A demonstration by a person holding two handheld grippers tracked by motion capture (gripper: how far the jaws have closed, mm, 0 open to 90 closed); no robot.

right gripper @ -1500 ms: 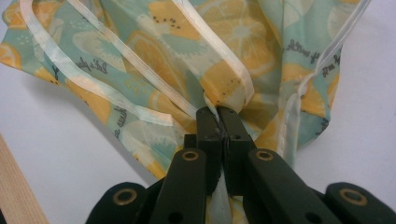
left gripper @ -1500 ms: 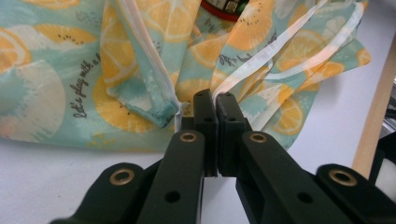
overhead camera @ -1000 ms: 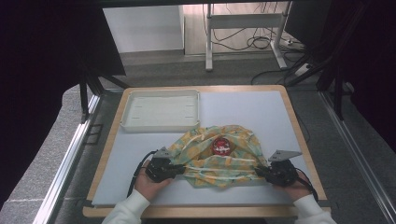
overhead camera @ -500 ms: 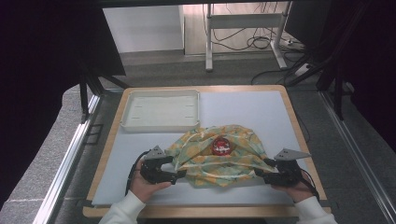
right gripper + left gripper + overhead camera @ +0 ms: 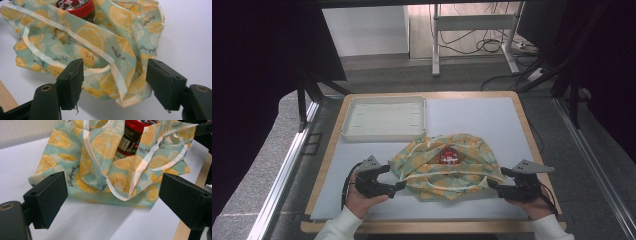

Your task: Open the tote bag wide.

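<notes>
The cloth bag point(image 5: 447, 167) with the orange-slice print is lying in the lower middle of the high view, on the white mat point(image 5: 482, 117) of the table point(image 5: 523, 116). It is lying crumpled and half open, and a jar with a red lid point(image 5: 449, 156) is sitting inside it, near the centre. In the left gripper view the jar point(image 5: 136, 135) is showing at the top, with the pale handles point(image 5: 140, 173) of the bag falling loosely around it.

The left gripper point(image 5: 398, 184) is staying just beside the left edge of the bag, and the right gripper point(image 5: 492, 185) just beside the right edge. Both have just been opening. In the left gripper view the two jaws are standing wide apart with only the mat between them, and the bag is lying beyond them. In the right gripper view the jaws are also apart; the hem of the bag point(image 5: 120, 82) is lying between them, but the pads are not pressing it.

So I am judging that the jar is already in the bag and the bag is now set down and released. A white tray point(image 5: 384, 117) is waiting at the upper left of the mat, empty as far as I can see. What seems left is closing or tidying the bag, or moving it away.
</notes>
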